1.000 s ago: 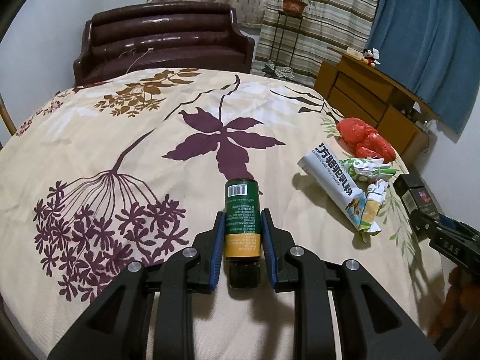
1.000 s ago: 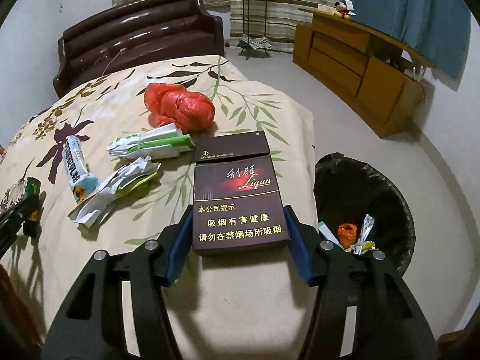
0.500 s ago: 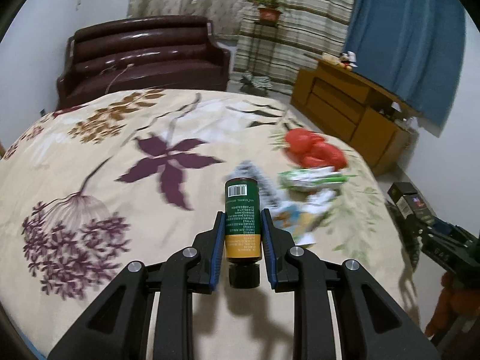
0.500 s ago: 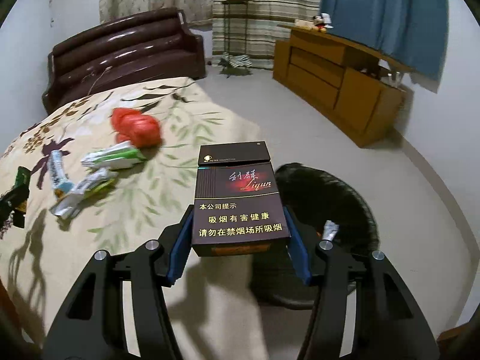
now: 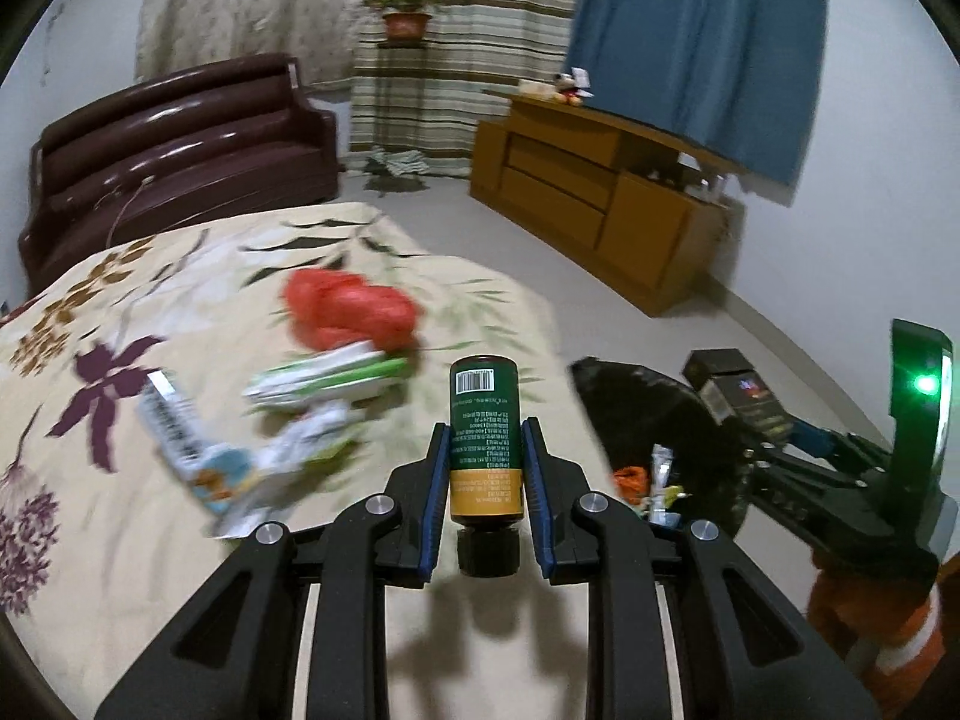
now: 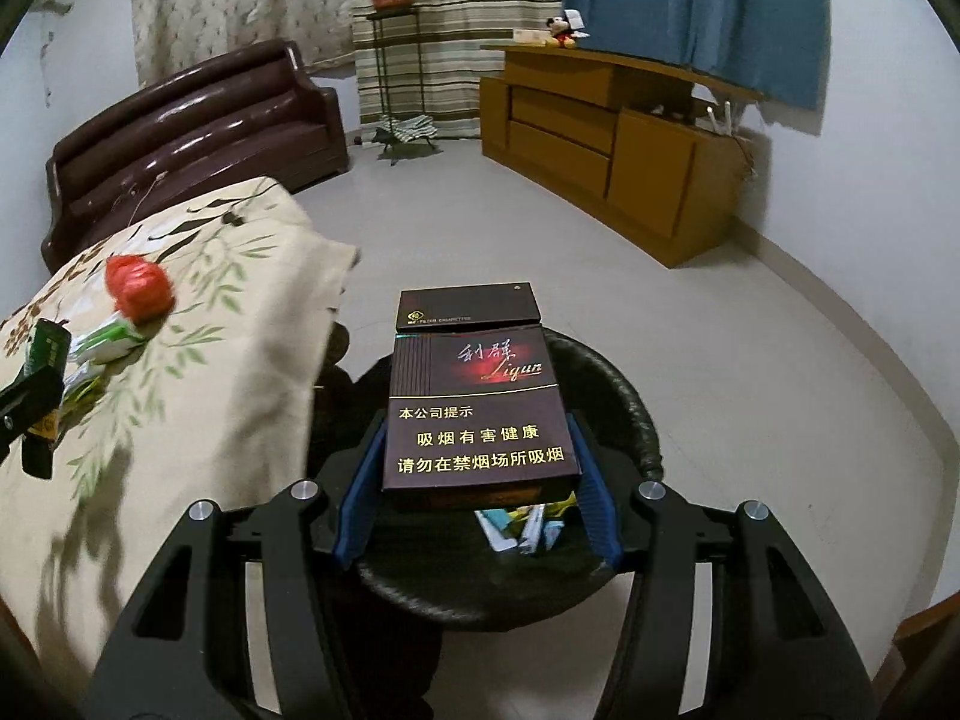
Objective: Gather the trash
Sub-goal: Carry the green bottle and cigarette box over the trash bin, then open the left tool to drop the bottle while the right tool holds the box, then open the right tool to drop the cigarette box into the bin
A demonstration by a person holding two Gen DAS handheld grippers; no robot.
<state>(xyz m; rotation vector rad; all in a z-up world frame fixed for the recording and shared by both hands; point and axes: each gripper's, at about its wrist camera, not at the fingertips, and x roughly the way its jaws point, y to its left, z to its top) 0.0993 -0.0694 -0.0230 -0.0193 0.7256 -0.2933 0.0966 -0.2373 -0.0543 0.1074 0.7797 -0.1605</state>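
Note:
My left gripper (image 5: 485,456) is shut on a small green and yellow bottle (image 5: 483,438), cap toward me, above the bed's near right corner. My right gripper (image 6: 477,468) is shut on a dark cigarette carton (image 6: 477,405) and holds it over the black-lined trash bin (image 6: 636,414), which has wrappers inside. In the left wrist view that bin (image 5: 624,396) lies to the right, with the right gripper (image 5: 774,432) and its carton (image 5: 735,390) above it. A red plastic bag (image 5: 348,306), a green and white packet (image 5: 327,375) and crumpled wrappers (image 5: 240,456) lie on the bed.
The bed carries a cream floral bedspread (image 5: 120,480). A brown sofa (image 5: 180,144), a plant stand (image 6: 390,60) and a wooden cabinet (image 6: 612,138) stand across the grey floor (image 6: 750,390). An orange sleeve (image 5: 876,636) shows at the lower right of the left wrist view.
Both grippers swung right, away from the bed. The right one now holds the carton over the bin. The left one, still gripping the bottle, has come to the bed's edge, with the bin now visible.

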